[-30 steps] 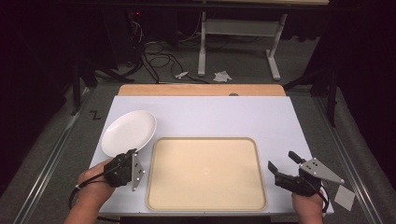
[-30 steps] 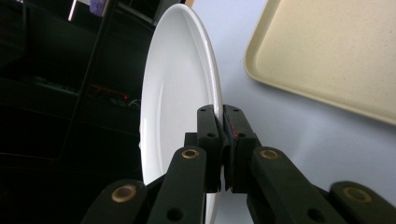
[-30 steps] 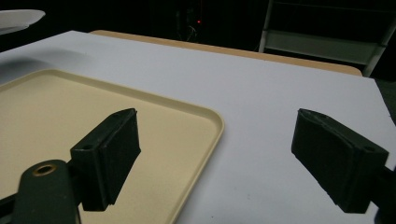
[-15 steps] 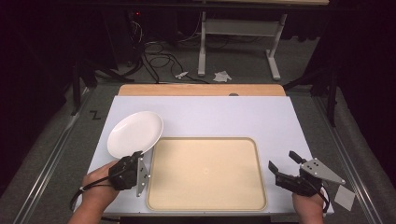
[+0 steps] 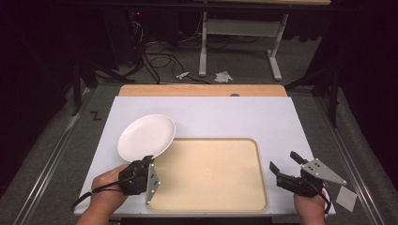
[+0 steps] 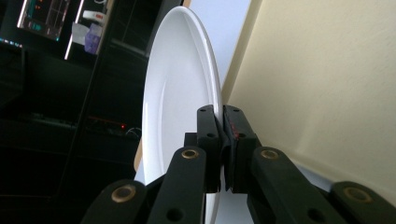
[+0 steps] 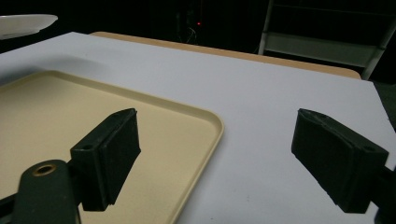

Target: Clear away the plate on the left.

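A round white plate (image 5: pixel 146 137) hangs tilted above the table's left side, its edge reaching over the near-left corner of the cream tray (image 5: pixel 209 173). My left gripper (image 5: pixel 149 159) is shut on the plate's near rim. In the left gripper view the jaws pinch the plate (image 6: pixel 180 88) at its rim, with my left gripper (image 6: pixel 221 135) closed tight and the tray (image 6: pixel 327 74) to the right. My right gripper (image 5: pixel 284 164) stands open and empty by the tray's right edge. In the right gripper view my right gripper (image 7: pixel 224 158) spans the tray's rim (image 7: pixel 205 135); the plate (image 7: pixel 23 23) shows far left.
The tray lies on a white table top (image 5: pixel 234 117) with a wooden strip (image 5: pixel 202 90) along the far edge. A small white card (image 5: pixel 346 198) lies off the table's near-right corner. Beyond the table are cables and desk legs (image 5: pixel 204 42) on the dark floor.
My left gripper has carried the plate to the right, from left of the tray to over the tray's near-left corner. The right gripper has stayed still and open.
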Demonstrator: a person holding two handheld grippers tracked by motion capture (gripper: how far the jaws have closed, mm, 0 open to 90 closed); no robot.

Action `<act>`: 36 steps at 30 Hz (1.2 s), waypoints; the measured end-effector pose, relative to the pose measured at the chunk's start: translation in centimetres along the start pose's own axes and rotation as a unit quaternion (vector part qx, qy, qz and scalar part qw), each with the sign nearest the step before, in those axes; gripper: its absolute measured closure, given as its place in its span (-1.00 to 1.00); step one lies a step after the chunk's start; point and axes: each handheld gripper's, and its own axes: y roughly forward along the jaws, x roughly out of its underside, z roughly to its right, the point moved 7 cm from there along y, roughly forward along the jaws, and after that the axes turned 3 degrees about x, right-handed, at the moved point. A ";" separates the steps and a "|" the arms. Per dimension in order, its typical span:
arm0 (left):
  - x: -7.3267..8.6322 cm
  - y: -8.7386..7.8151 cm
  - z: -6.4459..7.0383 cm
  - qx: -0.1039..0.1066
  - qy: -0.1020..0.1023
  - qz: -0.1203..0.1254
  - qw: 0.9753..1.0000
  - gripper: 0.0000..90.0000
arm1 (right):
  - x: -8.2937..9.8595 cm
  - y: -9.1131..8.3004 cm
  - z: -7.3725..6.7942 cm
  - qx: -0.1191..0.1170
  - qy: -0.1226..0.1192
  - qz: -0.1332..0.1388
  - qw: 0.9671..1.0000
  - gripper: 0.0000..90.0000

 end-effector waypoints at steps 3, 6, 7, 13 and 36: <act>-0.5 0.1 0.7 0.009 0.006 0.003 1.000 0.92 | 0.0 0.0 0.0 0.000 -0.001 0.000 1.000 -0.64; -1.0 0.1 1.4 0.017 0.010 0.010 1.000 0.93 | 0.0 0.0 0.0 -0.001 -0.002 0.000 1.000 -0.64; -1.2 0.1 1.6 0.019 0.011 0.011 1.000 0.93 | 0.0 0.0 -0.1 -0.001 -0.002 -0.001 1.000 -0.64; -2.0 0.3 2.8 0.033 0.011 0.021 0.999 0.93 | 0.0 0.0 -0.1 0.000 -0.004 0.000 1.000 -0.64; -4.5 1.5 7.0 0.086 0.018 0.046 0.995 0.92 | 0.0 0.2 -0.1 -0.003 -0.006 -0.002 1.000 -0.64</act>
